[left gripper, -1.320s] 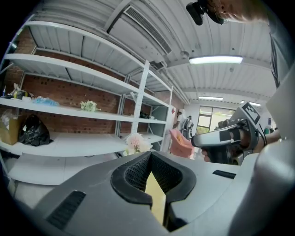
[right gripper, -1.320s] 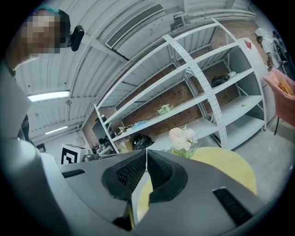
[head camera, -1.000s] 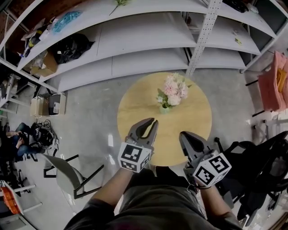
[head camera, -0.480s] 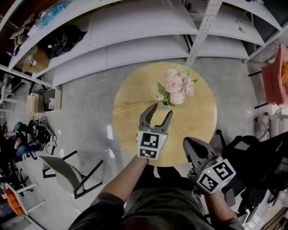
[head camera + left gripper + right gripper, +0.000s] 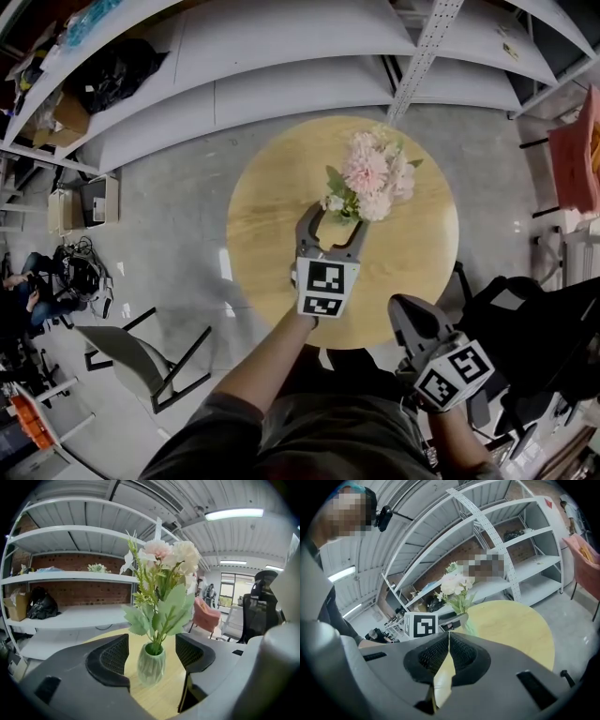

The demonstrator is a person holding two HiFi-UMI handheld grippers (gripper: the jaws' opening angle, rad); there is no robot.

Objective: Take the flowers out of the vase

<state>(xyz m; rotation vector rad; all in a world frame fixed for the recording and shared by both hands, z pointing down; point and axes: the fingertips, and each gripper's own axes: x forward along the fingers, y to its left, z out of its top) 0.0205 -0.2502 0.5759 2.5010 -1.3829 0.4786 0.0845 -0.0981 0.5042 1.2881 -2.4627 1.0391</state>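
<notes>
A bunch of pale pink flowers (image 5: pixel 373 173) with green leaves stands in a small ribbed green vase (image 5: pixel 151 663) on the round wooden table (image 5: pixel 262 234). My left gripper (image 5: pixel 334 216) reaches over the table to the base of the bunch. Its jaws have just been opening and now stand wide, with the vase between the pads (image 5: pixel 115 656) and a gap on each side. My right gripper (image 5: pixel 401 305) hangs by the table's near right edge, shut with nothing in it. In the right gripper view the flowers (image 5: pixel 454 585) show ahead, beyond the left gripper's marker cube (image 5: pixel 421 624).
White shelving (image 5: pixel 234 84) curves behind the table. A grey chair (image 5: pixel 141 361) stands at the near left, a black office chair (image 5: pixel 525 319) at the near right and a pink chair (image 5: pixel 574 159) at the far right. A person (image 5: pixel 37 272) sits at the far left.
My left gripper moved forward over the table to the vase and its jaws went from shut to wide open. My right gripper sank toward the lower right and stayed shut.
</notes>
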